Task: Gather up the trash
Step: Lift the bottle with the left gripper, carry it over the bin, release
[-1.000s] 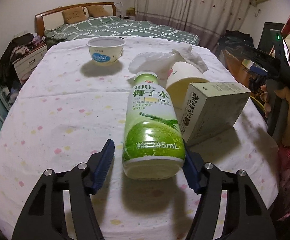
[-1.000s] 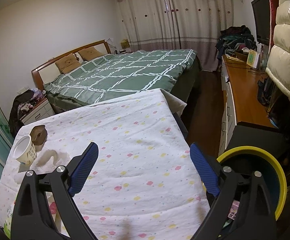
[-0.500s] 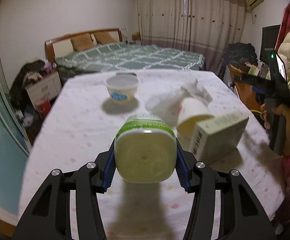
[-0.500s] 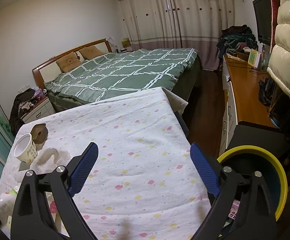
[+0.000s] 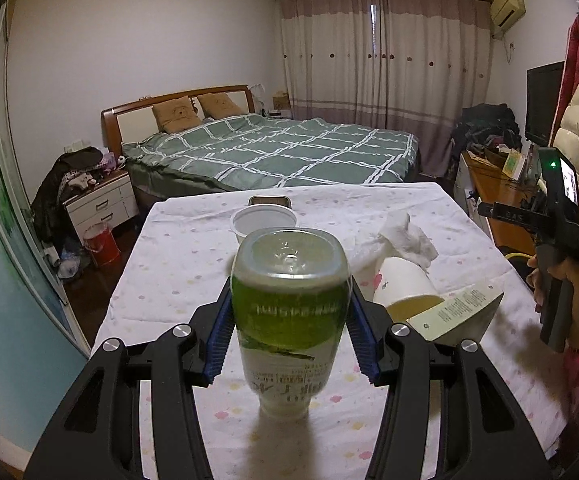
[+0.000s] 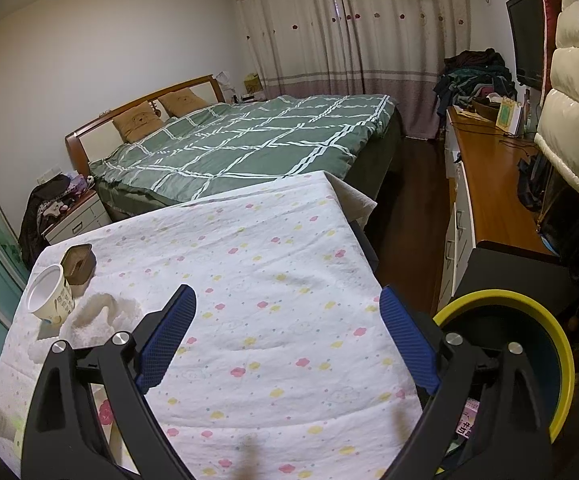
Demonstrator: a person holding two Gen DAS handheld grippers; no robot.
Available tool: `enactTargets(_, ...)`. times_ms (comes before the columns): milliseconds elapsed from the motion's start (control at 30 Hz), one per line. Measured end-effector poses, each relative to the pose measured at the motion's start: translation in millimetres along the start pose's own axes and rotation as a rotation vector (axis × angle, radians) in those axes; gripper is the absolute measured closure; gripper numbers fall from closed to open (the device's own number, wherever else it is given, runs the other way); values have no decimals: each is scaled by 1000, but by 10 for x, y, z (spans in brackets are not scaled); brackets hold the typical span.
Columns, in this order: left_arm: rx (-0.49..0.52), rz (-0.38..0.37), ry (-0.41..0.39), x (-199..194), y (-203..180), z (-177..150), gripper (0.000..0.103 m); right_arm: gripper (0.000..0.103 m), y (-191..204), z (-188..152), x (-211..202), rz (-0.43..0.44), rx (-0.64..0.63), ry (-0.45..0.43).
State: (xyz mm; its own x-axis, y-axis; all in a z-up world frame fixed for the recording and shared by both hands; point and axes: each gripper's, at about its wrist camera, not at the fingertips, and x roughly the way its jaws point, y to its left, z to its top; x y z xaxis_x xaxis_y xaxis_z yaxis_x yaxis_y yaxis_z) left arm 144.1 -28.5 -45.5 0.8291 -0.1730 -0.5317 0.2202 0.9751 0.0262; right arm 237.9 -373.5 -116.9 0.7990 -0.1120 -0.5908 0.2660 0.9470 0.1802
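A bench [image 5: 177, 280] draped in a white cloth dotted with small pink and yellow flowers fills the near part of a bedroom. At far left stands a white nightstand [image 5: 101, 204] heaped with dark clothes, with a red bucket [image 5: 103, 244] on the floor beside it. Behind the bench lies a bed [image 5: 273, 152] under a green quilt crossed by white lines, with two tan pillows against a wooden headboard. Long pale curtains [image 5: 381, 60] hang on the far wall, and a wooden desk [image 6: 489, 184] with a dark screen above it runs along the right side. A yellow-rimmed bin [image 6: 537, 344] sits on the floor just off the bench's right edge.

On the bench, from left to right, are a white plastic tub [image 5: 263, 222] with a small brown container just behind it, a crumpled white tissue [image 5: 405, 236], a paper cup [image 5: 407, 286] lying on its side, and a pale carton [image 5: 457, 312] leaning next to the cup.

The left hand-held gripper [image 5: 289, 332] clamps a coconut water bottle [image 5: 289, 312] between its blue pads, lifted clear of the cloth. The bottle hangs cap down with its pale base toward the camera; its green label carries printed text, and its shadow falls on the cloth below. The right hand-held gripper [image 6: 287, 340] hangs over bare cloth with its pads spread wide and nothing between them.
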Motion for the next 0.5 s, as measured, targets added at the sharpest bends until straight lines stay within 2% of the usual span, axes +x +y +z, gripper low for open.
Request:
enactTargets(267, -1, -4, -8, -49, -35, 75, 51, 15, -5, 1, 6, -2, 2, -4)
enactTargets(500, 3, -62, -34, -261, -138, 393, 51, 15, -133, 90, -154, 7, 33, -36)
